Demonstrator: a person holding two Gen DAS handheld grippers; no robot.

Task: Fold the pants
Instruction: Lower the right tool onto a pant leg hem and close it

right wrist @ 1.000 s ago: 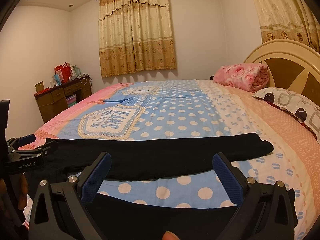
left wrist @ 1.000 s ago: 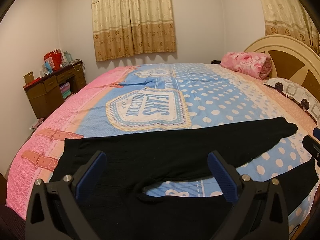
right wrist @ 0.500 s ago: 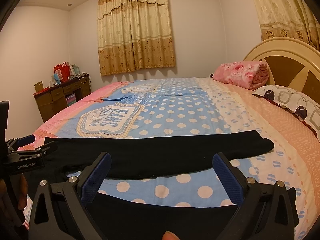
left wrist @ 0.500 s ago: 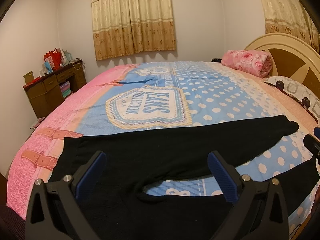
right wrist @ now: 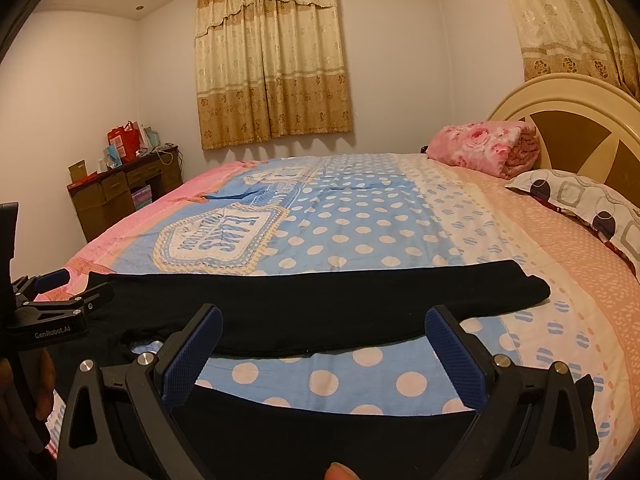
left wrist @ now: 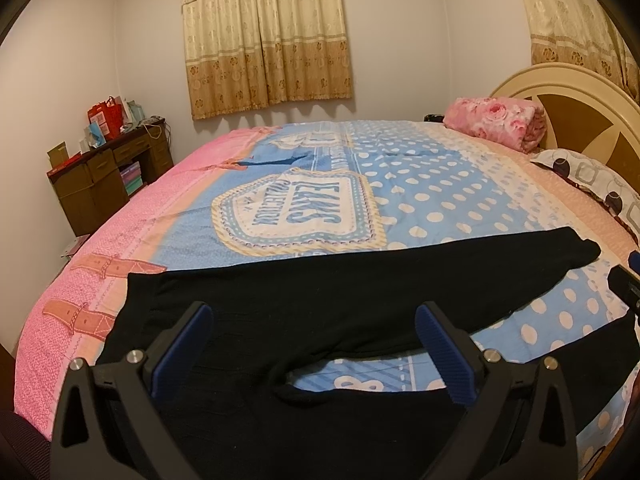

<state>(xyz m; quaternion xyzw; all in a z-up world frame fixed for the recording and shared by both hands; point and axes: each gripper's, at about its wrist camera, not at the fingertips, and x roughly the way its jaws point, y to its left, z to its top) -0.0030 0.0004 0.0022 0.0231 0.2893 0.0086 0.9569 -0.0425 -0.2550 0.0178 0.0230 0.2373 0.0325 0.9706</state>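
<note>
The bed (left wrist: 420, 184) fills both frames. Black pants (left wrist: 320, 304) are spread flat across the lower half, long axis left to right, legs parted, waist at lower left. The left gripper (left wrist: 316, 344) is held wide open, empty, over the crotch; the right gripper (right wrist: 322, 354) likewise over the near leg.

Both fisheye views are set low at the near edge of the bed (left wrist: 400, 184) and are aimed across it toward the curtained window (left wrist: 266, 36) on the far wall. The left wrist view is held close above the waist end of the black pants (left wrist: 320, 300), the right wrist view above the legs (right wrist: 320, 304). The pants, bedspread, desk (right wrist: 120, 196) and headboard (right wrist: 568, 120) are shared by both.
</note>
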